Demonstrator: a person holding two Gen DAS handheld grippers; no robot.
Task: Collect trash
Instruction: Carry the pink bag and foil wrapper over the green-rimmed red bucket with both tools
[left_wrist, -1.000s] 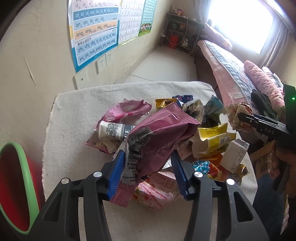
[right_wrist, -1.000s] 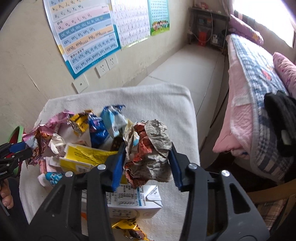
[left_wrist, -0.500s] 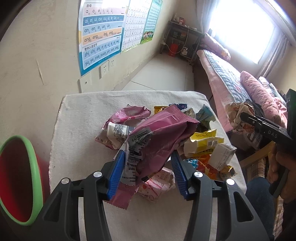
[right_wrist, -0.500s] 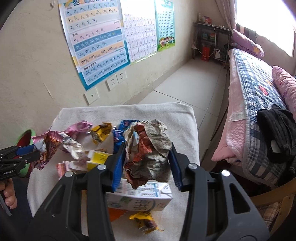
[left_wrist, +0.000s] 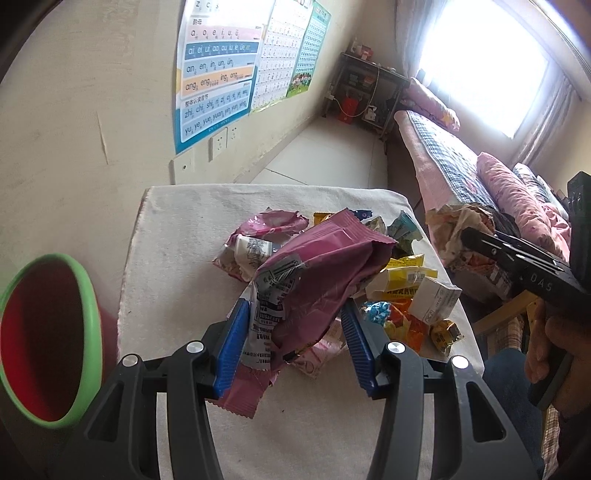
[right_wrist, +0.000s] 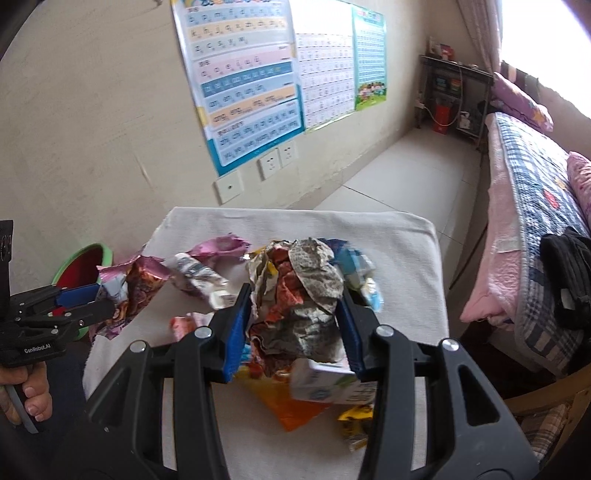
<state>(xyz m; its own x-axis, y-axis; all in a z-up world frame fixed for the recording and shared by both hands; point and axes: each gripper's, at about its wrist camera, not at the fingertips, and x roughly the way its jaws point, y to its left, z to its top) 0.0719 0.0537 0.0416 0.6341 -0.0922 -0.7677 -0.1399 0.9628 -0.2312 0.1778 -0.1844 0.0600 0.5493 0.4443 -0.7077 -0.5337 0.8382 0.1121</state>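
Note:
My left gripper (left_wrist: 291, 332) is shut on a crumpled pink snack bag (left_wrist: 317, 273), held above the white-clothed table (left_wrist: 177, 236). My right gripper (right_wrist: 293, 325) is shut on a crumpled brown and orange wrapper (right_wrist: 299, 295), lifted over the trash pile. In the left wrist view that wrapper (left_wrist: 454, 229) hangs at the right, off the table's edge. In the right wrist view the pink bag (right_wrist: 129, 288) sits in the left gripper (right_wrist: 88, 299) at the left. A red bin with a green rim (left_wrist: 48, 347) stands left of the table.
Several wrappers, a yellow carton (left_wrist: 402, 280) and a small white box (left_wrist: 436, 299) lie heaped on the table's right half. A bed (right_wrist: 532, 206) runs along the right. Posters (right_wrist: 243, 77) hang on the wall behind. A hand (right_wrist: 26, 395) grips the left tool.
Both grippers have risen and pulled back from the pile with their wrappers. The bin shows more fully at the left; the table looks smaller and farther.

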